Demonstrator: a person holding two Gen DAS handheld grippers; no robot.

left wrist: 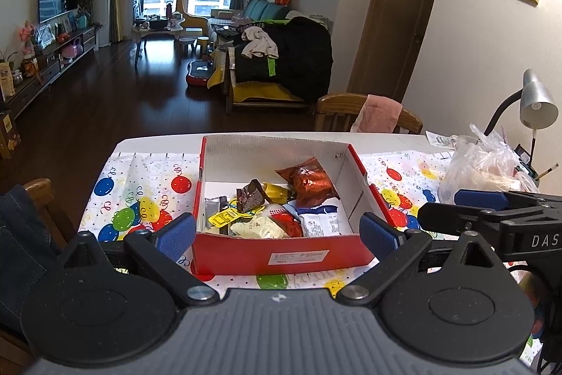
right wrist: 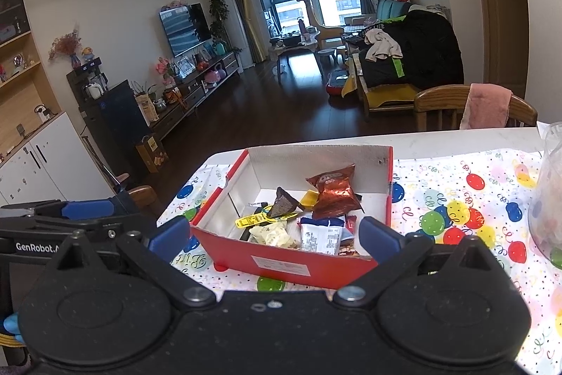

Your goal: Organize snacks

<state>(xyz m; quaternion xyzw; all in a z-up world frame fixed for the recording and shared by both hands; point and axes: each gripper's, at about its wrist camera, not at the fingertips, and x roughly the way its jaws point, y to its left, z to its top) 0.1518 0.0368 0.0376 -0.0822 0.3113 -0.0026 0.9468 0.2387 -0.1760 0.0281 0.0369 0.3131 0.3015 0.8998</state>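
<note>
At the far left the white table [left wrist: 224, 137] ends in a rounded corner, and its left edge drops off to dark floor, with the top of a wooden chair [left wrist: 38, 192] just beside that edge. A balloon-print cloth [left wrist: 140, 185] covers the tabletop and lies bare between that edge and the box. The left gripper [left wrist: 279, 232] hovers with its blue-padded fingers [left wrist: 177, 232] spread wide and empty, near the red box's front corners, apart from the cardboard. The red box [left wrist: 281, 255] stands open-topped near the table's middle, its tall white back wall close to the far edge; inside lie the snacks [left wrist: 277, 209], a loose heap in the near half with a shiny red-brown packet [left wrist: 311, 183] leaning toward the back, and the box's far left floor showing bare. The right gripper [right wrist: 274, 239] also hangs open and holds nothing, its fingers straddling the box's near right corner without touching it. Right of the box a broad stretch of cloth lies free up to a clear plastic bag [left wrist: 481, 167], beyond which a grey desk lamp [left wrist: 535, 101] stands at the table's right end.
</note>
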